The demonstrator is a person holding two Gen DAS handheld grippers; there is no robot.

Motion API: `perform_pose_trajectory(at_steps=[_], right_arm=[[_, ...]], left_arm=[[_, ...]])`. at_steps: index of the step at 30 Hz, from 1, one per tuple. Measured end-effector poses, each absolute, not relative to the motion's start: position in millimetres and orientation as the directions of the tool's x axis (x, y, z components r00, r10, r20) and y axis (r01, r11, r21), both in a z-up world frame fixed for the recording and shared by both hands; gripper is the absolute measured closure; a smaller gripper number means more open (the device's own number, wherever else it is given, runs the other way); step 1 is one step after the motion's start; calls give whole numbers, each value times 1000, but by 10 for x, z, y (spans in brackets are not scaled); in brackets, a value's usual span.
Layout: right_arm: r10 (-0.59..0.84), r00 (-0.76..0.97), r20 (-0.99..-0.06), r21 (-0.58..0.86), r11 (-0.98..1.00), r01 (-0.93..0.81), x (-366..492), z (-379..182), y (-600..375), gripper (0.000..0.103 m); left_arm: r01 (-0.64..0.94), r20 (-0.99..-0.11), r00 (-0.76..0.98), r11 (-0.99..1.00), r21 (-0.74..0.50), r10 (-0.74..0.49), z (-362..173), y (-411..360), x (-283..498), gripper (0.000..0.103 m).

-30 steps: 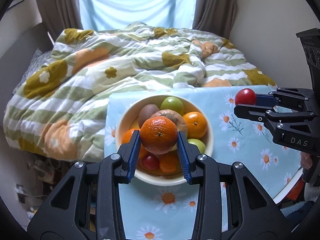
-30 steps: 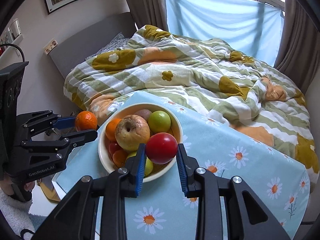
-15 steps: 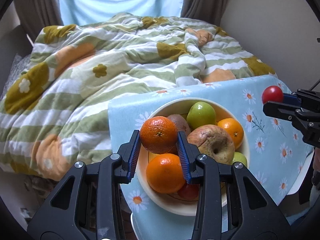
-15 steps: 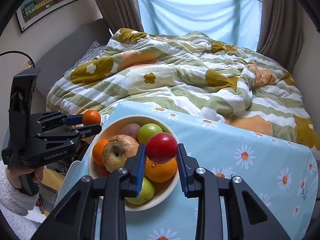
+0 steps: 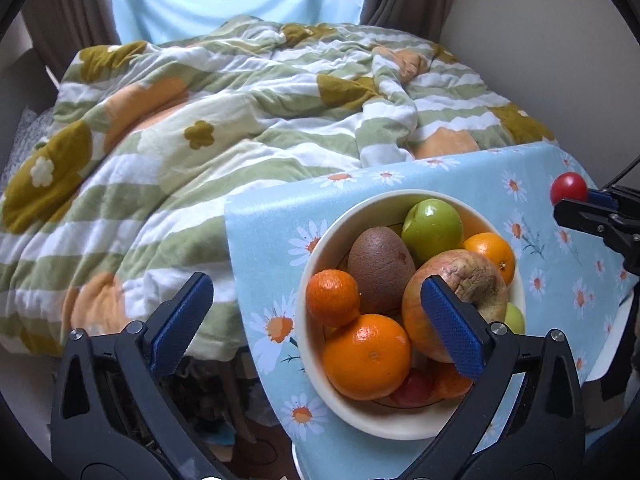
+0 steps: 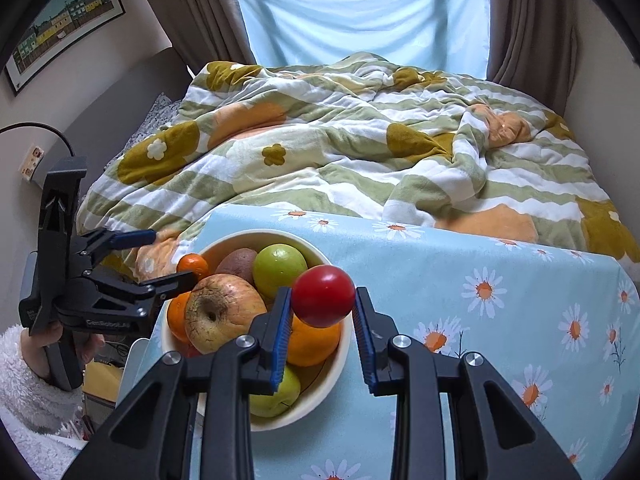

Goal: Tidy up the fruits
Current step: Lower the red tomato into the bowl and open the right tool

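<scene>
A cream bowl point(image 5: 384, 420) heaped with fruit stands on the daisy tablecloth point(image 5: 264, 216). My left gripper point(image 5: 316, 284) hovers over the bowl's left side, its jaws opening wide and pressing on nothing. A small mandarin point(image 5: 333, 298) lies free at the bowl's left rim, beside a kiwi point(image 5: 380, 268) and a big orange point(image 5: 366, 356). A bruised apple point(image 5: 456, 292) partly hides behind the right finger. My right gripper point(image 6: 322, 294) is shut on a red round fruit point(image 6: 323, 295), held above the bowl's point(image 6: 280, 422) right side. The left gripper point(image 6: 168, 258) and the mandarin point(image 6: 193, 265) also show in the right wrist view.
A green apple point(image 5: 432, 228) and more oranges fill the bowl. A bed with a flowered quilt point(image 5: 200, 140) lies just behind the table. The table's left edge drops off close to the bowl. A hand in a white fleece sleeve point(image 6: 24, 392) holds the left gripper.
The left gripper's jaws have opened and the mandarin now rests in the bowl at its left rim. The right gripper still carries the red fruit, a little lower over the bowl.
</scene>
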State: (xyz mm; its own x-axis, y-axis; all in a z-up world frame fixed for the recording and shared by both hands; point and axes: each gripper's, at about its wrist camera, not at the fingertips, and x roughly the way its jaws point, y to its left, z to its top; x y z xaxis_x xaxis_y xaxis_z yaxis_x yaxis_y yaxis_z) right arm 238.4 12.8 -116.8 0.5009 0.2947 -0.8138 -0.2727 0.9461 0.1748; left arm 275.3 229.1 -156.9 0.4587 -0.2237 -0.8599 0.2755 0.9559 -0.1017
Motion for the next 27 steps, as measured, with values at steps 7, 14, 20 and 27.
perform_pose_trajectory(at_steps=[7, 14, 20, 27], right_arm=[[301, 501, -812, 171, 942, -289, 2403, -1119, 154, 75], [324, 472, -820, 169, 925, -341, 2521, -1086, 199, 75], [364, 425, -829, 199, 902, -384, 2688, -1202, 210, 75], [378, 384, -843, 203, 883, -422, 2853, -1436, 262, 75]], left_arm=[[225, -850, 486, 969, -99, -200, -1393, 2431, 2673, 0], [191, -846, 495, 975, -116, -198, -1255, 2369, 2420, 0], [148, -851, 498, 983, -106, -166, -1233, 2257, 2187, 0], [86, -858, 495, 990, -113, -141, -1321, 2207, 1963, 0]])
